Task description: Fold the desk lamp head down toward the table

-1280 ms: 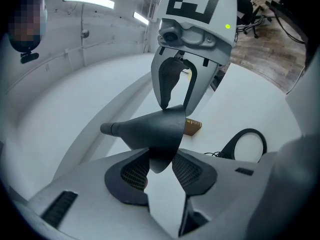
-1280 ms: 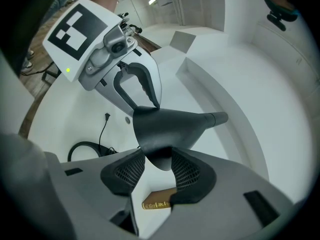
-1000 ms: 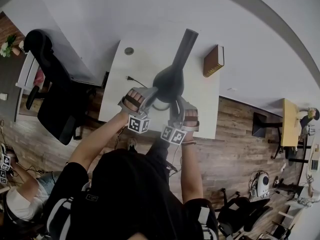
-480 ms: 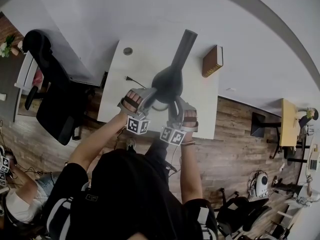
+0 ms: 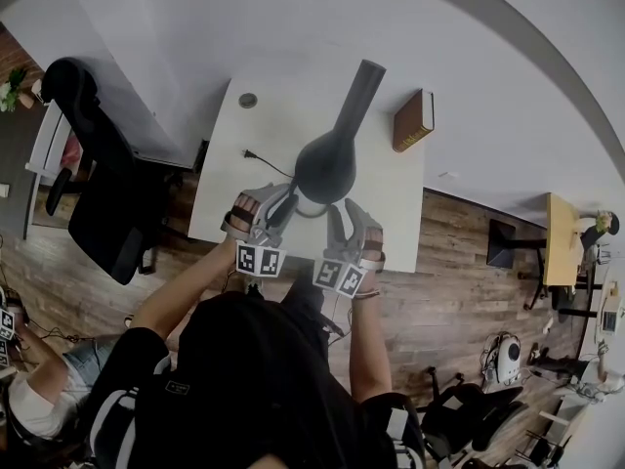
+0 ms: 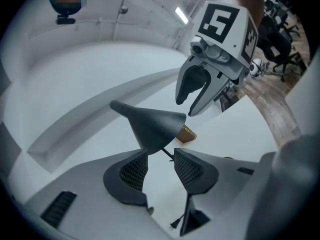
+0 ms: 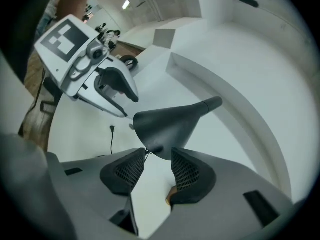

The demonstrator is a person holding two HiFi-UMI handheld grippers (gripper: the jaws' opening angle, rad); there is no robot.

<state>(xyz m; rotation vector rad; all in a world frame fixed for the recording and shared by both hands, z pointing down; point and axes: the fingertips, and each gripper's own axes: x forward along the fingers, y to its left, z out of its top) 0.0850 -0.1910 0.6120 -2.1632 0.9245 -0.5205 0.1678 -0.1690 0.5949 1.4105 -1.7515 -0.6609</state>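
Note:
The black desk lamp's cone head [image 5: 326, 164] hangs over the white table [image 5: 391, 213], its neck [image 5: 359, 91] slanting away toward the wall. My left gripper [image 5: 283, 199] is just short of the head's left rim, and its jaws have just been opening. In the left gripper view the lamp head [image 6: 152, 125] sits beyond the open left gripper [image 6: 160, 155], touching neither pad. My right gripper [image 5: 338, 215] is near the head's front rim, its jaws also newly widened. In the right gripper view the lamp head [image 7: 167, 125] lies just past the open right gripper [image 7: 159, 154], apart from its pads.
A brown book [image 5: 413, 120] stands on the table at the right. A loose black plug [image 5: 250, 152] and its cord lie to the left, with a round grommet [image 5: 248, 100] behind. A black office chair [image 5: 107, 193] stands left of the table.
Both grippers have drawn back from the lamp head toward me, the left one more so. Their fingers lay against the head's rim before; now a gap shows.

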